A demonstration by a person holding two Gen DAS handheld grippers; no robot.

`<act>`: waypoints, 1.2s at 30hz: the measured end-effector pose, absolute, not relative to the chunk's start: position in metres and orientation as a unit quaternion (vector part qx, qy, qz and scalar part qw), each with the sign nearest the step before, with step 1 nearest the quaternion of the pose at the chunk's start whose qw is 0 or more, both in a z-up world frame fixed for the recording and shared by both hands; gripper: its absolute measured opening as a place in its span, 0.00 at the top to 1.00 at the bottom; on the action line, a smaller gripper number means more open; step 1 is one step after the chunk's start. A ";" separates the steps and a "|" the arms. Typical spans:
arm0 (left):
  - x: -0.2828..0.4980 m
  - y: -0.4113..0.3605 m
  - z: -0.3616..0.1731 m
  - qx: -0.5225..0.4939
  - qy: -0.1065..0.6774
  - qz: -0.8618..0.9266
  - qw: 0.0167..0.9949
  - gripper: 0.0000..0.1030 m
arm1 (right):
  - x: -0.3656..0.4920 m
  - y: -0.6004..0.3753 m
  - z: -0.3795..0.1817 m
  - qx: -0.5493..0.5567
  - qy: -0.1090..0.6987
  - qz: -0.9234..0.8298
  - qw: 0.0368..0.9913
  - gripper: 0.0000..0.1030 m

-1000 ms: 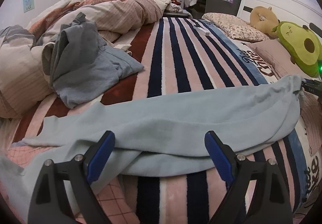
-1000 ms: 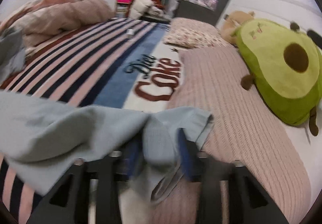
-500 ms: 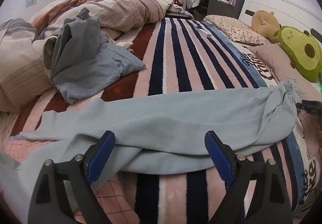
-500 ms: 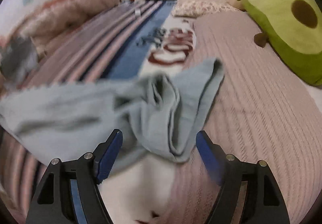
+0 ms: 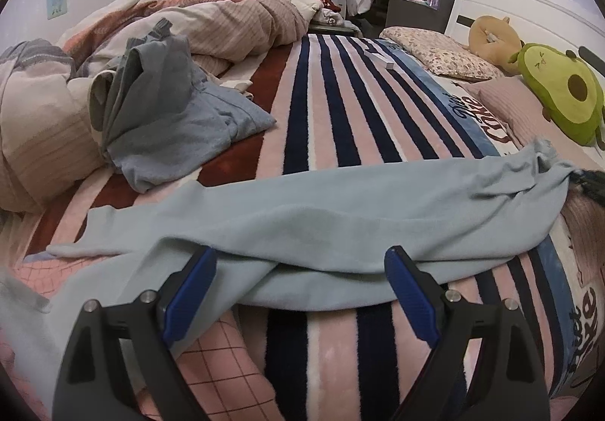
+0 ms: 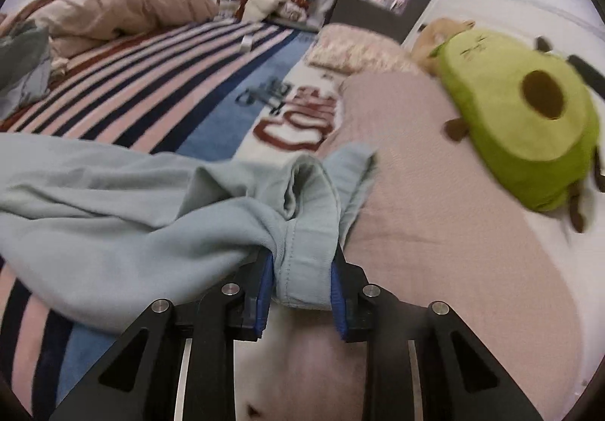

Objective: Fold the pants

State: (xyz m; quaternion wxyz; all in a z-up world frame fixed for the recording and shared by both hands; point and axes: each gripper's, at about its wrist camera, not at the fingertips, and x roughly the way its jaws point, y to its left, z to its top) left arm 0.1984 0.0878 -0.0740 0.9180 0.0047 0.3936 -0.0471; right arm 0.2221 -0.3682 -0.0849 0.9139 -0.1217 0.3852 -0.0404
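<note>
Across the striped blanket (image 5: 321, 111) the light blue pants (image 5: 340, 216) lie stretched sideways, and I judge that spread is there so the legs can be lined up before a fold. My right gripper (image 6: 300, 281) pinches a bunched end of the pants, near the pink cover (image 6: 435, 213), to keep that end under control. My left gripper (image 5: 300, 286) hangs spread wide over the near edge of the cloth, holding nothing, placed to take the middle. The avocado plush (image 6: 522, 118) sits well apart.
</note>
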 end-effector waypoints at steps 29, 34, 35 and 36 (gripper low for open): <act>0.199 0.143 -0.065 0.151 0.445 0.020 0.883 0.14 | 0.170 -0.310 -0.068 -0.070 0.411 0.085 0.905 0.44; 0.212 0.130 -0.074 0.136 0.456 -0.040 0.879 0.24 | 0.181 -0.296 -0.078 -0.064 0.423 0.103 0.898 0.44; 0.215 0.124 -0.078 0.146 0.461 -0.049 0.874 0.34 | 0.183 -0.293 -0.080 -0.062 0.426 0.107 0.896 0.44; 0.217 0.120 -0.082 0.153 0.466 -0.051 0.870 0.40 | 0.184 -0.292 -0.081 -0.061 0.428 0.109 0.895 0.44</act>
